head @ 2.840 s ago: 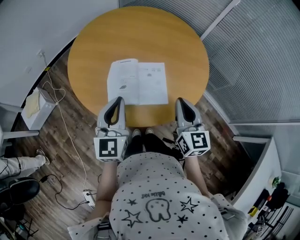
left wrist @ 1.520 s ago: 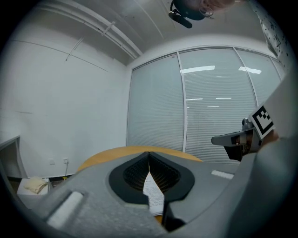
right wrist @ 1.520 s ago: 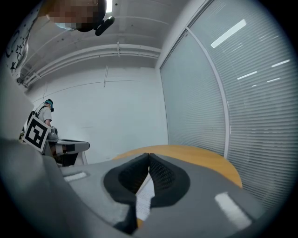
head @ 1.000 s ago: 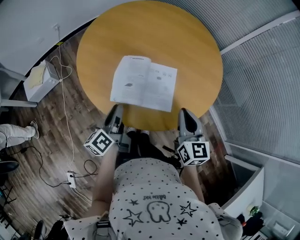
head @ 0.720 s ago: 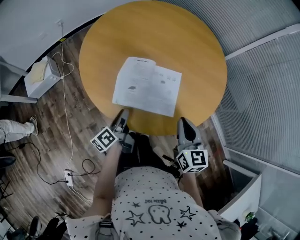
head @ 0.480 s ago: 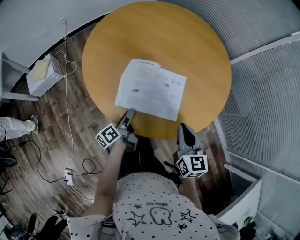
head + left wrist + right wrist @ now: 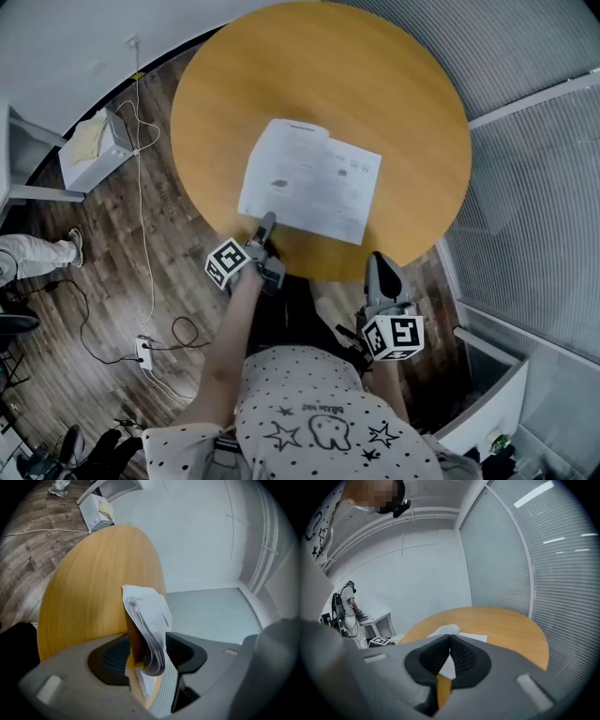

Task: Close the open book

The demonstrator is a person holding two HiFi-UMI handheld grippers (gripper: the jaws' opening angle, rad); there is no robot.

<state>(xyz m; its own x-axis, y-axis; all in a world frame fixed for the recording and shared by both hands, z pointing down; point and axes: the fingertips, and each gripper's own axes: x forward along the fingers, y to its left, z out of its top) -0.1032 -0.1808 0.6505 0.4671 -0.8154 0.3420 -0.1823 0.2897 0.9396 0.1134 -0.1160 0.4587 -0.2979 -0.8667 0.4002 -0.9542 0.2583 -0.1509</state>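
While the open book [image 7: 309, 180] lies flat on the round surface [image 7: 328, 75] in the head view, the left hand-held gripper [image 7: 266, 228] sits at its near left corner and the right hand-held gripper [image 7: 380, 272] hangs off the rim. Left gripper view: jaws have just been spreading, now wide, the book's left pages [image 7: 152, 620] between them, unpinched. It's the grasp step, I reckon; next, nip those pages and fold them rightward. Right gripper view: jaws pressed together, empty, open book [image 7: 466, 636] beyond.

Left claw [image 7: 266, 225] rolled and lowered, jaws just opened — book [image 7: 309, 178] edge now between them
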